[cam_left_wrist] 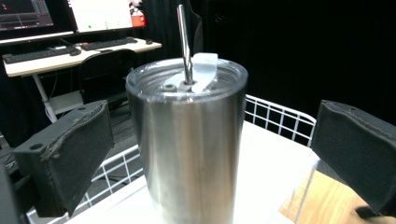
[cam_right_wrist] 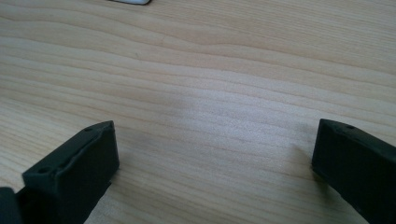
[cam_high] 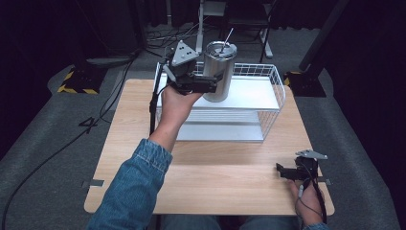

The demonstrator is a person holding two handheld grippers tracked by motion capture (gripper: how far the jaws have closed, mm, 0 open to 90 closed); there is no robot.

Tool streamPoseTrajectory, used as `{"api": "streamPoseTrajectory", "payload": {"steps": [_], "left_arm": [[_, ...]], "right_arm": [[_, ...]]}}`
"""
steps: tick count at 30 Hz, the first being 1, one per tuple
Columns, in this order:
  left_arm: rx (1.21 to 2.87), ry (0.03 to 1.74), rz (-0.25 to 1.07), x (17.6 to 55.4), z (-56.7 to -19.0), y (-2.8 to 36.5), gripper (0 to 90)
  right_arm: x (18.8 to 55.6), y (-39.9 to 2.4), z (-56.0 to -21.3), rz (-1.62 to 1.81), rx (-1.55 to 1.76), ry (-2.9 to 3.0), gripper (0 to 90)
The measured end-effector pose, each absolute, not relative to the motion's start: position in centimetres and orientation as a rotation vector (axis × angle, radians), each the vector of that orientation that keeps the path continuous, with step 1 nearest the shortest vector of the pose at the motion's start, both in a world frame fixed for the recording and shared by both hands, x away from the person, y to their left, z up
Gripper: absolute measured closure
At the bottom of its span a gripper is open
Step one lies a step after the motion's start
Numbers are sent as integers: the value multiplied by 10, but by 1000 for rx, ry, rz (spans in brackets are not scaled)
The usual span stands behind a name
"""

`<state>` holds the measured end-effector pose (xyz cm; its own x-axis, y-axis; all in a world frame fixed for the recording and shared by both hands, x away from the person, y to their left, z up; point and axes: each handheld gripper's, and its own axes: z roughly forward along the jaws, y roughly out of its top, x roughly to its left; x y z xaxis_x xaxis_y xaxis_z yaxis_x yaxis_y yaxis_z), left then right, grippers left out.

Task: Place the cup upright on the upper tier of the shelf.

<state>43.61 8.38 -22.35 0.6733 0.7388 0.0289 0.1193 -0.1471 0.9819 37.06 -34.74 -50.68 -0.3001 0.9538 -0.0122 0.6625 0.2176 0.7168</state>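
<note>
Overhead light, even on the tabletop (cam_high: pixel 215 177); surroundings fall to near black. Soft shadow under the wire rack (cam_high: pixel 268 86). Steel cup (cam_left_wrist: pixel 189 154) shows pale vertical glare streaks; monitors (cam_left_wrist: pixel 100 14) far left blown out. Right gripper view: soft bright patch on the wood, fingers (cam_right_wrist: pixel 74 172) close and slightly blurred.

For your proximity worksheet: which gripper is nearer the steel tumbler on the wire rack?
Left. The left gripper is at the steel tumbler, jaws open on either side. The right gripper rests far off on the table near its front right corner.
</note>
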Motion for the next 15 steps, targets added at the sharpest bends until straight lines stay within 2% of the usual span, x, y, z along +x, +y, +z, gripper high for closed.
{"api": "streamPoseTrajectory", "payload": {"steps": [15], "left_arm": [[1671, 650, 623, 370, -224, 122, 0]], "right_arm": [[371, -347, -507, 850, 1491, 2044, 7]]}}
